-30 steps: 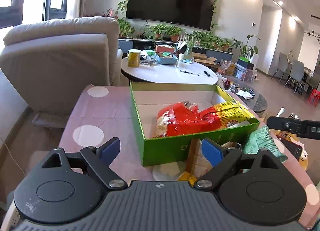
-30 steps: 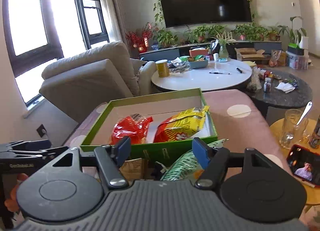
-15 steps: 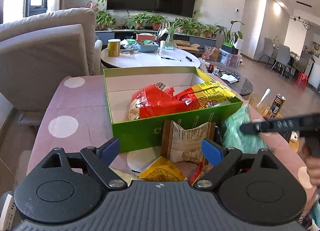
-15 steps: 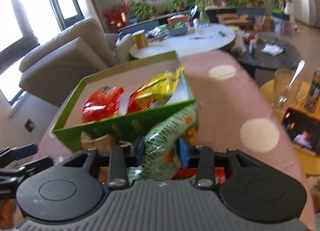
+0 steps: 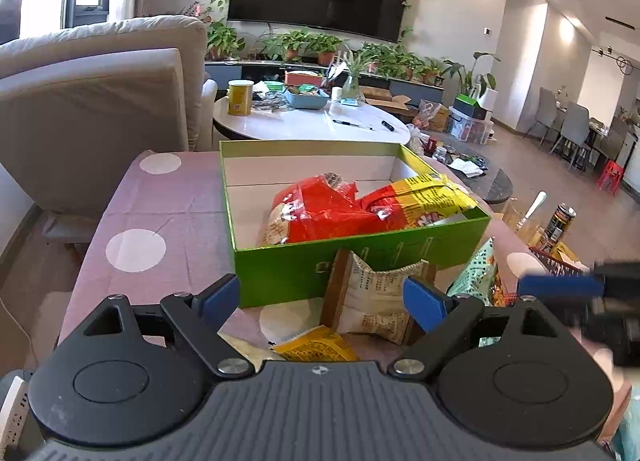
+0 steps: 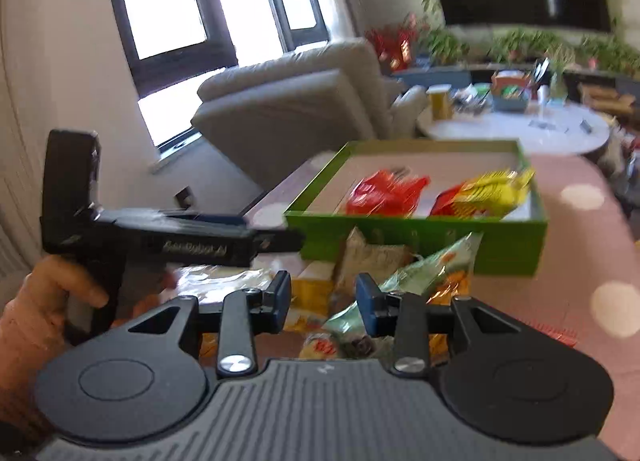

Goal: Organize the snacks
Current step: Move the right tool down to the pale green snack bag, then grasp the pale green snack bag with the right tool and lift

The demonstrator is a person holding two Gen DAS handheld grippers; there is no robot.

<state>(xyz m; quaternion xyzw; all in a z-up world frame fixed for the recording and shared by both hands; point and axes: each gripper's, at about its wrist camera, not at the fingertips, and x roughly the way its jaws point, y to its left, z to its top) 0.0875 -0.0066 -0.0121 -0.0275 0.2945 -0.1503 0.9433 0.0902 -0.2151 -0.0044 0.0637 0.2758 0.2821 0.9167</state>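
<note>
Left wrist view: the left gripper (image 5: pixel 320 297) has its blue-padded fingers (image 5: pixel 219 293) spread wide with nothing pressed between them. Framed in the gap, but farther off on the table, a brown-and-white packet (image 5: pixel 376 297) stands against the front wall of the green box (image 5: pixel 288 273), and a yellow packet (image 5: pixel 316 347) lies nearer, just above the gripper body. To the right a pale green bag (image 5: pixel 482 273) leans by the box corner. Inside the box lie a red bag (image 5: pixel 320 209) and a yellow-and-red bag (image 5: pixel 430 195), touching each other. The box sits on a pink tablecloth with white dots (image 5: pixel 160 221). The right gripper's finger shows blurred at the right edge.

In the right wrist view, which is blurred, the right gripper (image 6: pixel 323 303) has its fingers (image 6: pixel 280 297) parted, narrower than the left's. The pale green bag (image 6: pixel 424 273) lies past the right finger, and the pads do not press on it. The brown-and-white packet (image 6: pixel 370 259) and the yellow packet (image 6: pixel 310 293) lie beyond the gap, before the green box (image 6: pixel 400 237). The red bag (image 6: pixel 382 193) and yellow-and-red bag (image 6: pixel 484 191) rest inside. At left, a hand (image 6: pixel 44 301) holds the handle of the left gripper (image 6: pixel 280 239), which points toward the packets.

Beyond stand a beige armchair (image 5: pixel 100 101) and a white round table (image 5: pixel 312 125).
</note>
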